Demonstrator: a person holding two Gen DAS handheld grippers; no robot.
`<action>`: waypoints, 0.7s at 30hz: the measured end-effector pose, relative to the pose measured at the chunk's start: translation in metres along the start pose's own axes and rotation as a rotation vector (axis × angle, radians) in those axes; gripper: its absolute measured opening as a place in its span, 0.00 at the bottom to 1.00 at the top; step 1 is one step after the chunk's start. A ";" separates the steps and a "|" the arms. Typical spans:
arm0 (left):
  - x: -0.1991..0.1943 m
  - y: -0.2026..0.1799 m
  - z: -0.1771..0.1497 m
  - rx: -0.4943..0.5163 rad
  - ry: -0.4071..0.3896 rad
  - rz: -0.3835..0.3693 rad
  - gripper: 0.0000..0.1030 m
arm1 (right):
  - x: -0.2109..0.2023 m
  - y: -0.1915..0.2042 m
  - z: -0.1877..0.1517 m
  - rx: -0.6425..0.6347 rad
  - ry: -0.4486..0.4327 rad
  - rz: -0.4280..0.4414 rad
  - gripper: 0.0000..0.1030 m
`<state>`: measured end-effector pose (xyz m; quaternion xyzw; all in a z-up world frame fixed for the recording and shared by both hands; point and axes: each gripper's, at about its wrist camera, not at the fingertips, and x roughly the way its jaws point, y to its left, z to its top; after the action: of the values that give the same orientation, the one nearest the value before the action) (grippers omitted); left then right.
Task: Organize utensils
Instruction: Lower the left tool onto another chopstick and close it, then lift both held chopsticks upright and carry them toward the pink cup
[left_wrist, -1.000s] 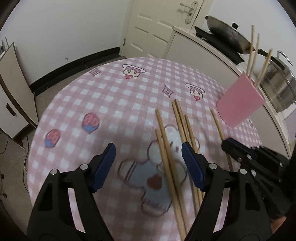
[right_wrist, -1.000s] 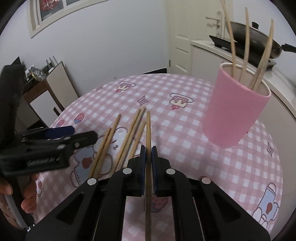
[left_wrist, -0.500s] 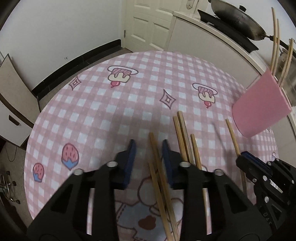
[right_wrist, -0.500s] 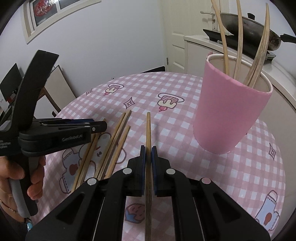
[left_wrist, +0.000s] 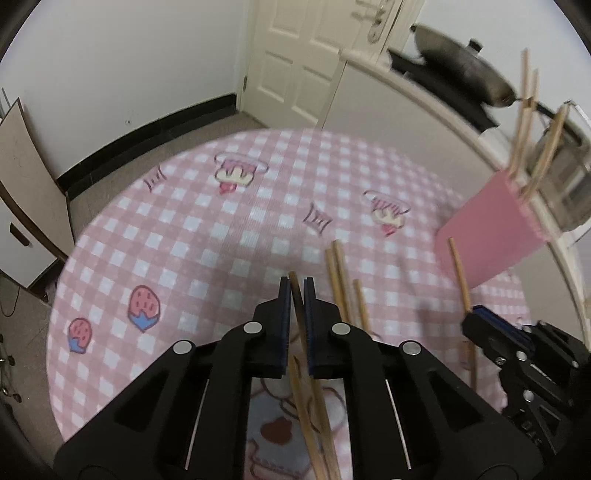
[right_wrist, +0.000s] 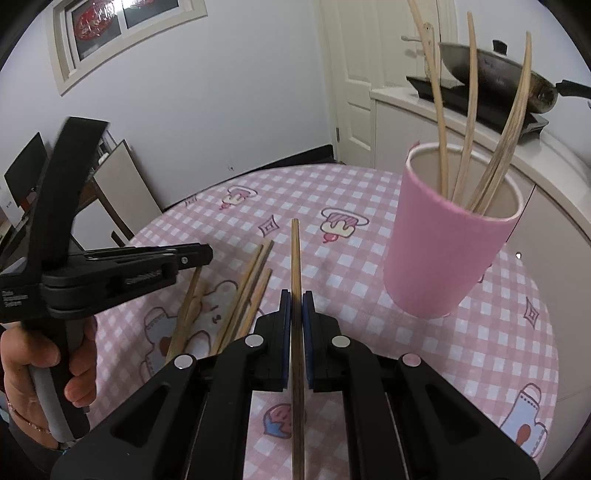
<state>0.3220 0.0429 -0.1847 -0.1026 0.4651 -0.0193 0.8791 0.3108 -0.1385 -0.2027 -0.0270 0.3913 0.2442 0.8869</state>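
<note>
My left gripper (left_wrist: 295, 284) is shut on a wooden chopstick (left_wrist: 297, 299) above the round table. My right gripper (right_wrist: 296, 299) is shut on another chopstick (right_wrist: 295, 258) that points forward, held left of the pink cup (right_wrist: 447, 254). The cup stands upright with several chopsticks inside; it also shows in the left wrist view (left_wrist: 491, 232). Several loose chopsticks (right_wrist: 243, 295) lie on the pink checked tablecloth between the grippers; they also show in the left wrist view (left_wrist: 343, 280). The left gripper (right_wrist: 199, 254) shows from the side in the right wrist view.
The round table (left_wrist: 184, 236) has a cartoon-print cloth. A white counter (left_wrist: 406, 96) with a wok (left_wrist: 461, 70) on a stove runs behind the cup. A door (left_wrist: 306, 55) is at the back. A board (left_wrist: 22, 177) leans at the left wall.
My left gripper closed from wide open onto a chopstick and lifted it. My right gripper, still holding its chopstick, moved closer to the pink cup.
</note>
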 end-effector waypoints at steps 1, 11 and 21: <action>-0.010 -0.002 0.001 0.000 -0.020 -0.012 0.07 | -0.005 0.000 0.001 0.001 -0.011 0.000 0.05; -0.123 -0.032 0.000 0.027 -0.241 -0.116 0.05 | -0.072 0.007 0.005 0.003 -0.129 0.010 0.05; -0.182 -0.064 -0.009 0.092 -0.319 -0.154 0.05 | -0.127 0.010 0.004 -0.002 -0.219 0.008 0.05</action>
<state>0.2153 0.0024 -0.0287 -0.0993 0.3093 -0.0913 0.9414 0.2357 -0.1818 -0.1087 0.0007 0.2919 0.2494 0.9233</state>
